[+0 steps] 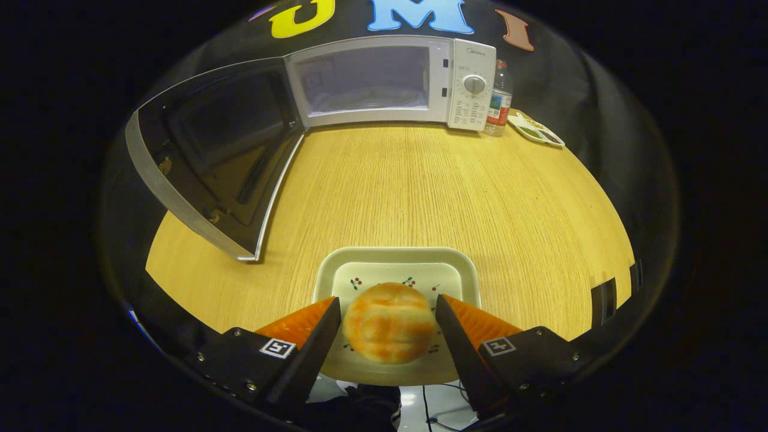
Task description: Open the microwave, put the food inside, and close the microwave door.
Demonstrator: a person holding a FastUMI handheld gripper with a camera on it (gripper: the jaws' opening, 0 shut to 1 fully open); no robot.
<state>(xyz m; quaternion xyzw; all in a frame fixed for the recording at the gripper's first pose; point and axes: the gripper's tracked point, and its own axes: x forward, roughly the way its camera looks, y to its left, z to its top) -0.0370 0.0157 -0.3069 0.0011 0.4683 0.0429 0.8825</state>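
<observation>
Bun (389,324): round, golden with a paler crosshatch on top; it lies between my two fingers, on the near half of a tray.
Claw (389,327): my claw is spread about as wide as the bun, one finger at each side of it. The left fingertip (329,318) is right at the bun's edge, the right fingertip (447,318) stands a sliver off. I cannot tell whether either one presses on it, so I do not call it gripped.
Tray (396,259): pale, rectangular with rounded corners, small cherry prints on its floor. It sits under the bun at the near edge of the tabletop; its far rim lies just ahead of my fingertips, and its near rim pokes a little over the tabletop's edge.
Tabletop (432,192): light wood grain, bare in the stretch between the tray and the things at the far side.
Microwave (390,81): white, well beyond my fingers at the far edge of the tabletop, its cavity showing, pale inside. Its control panel with a round dial (474,84) is on the right of the cavity.
Door (210,156): swung wide open on the left hinge, dark glass inside a light frame, reaching out over the tabletop ahead of my left finger.
Bottle (499,99): clear plastic, upright, just beside the microwave's right side.
Dish (536,129): shallow, divided, with dark bits in its sections, right of the bottle, near it.
</observation>
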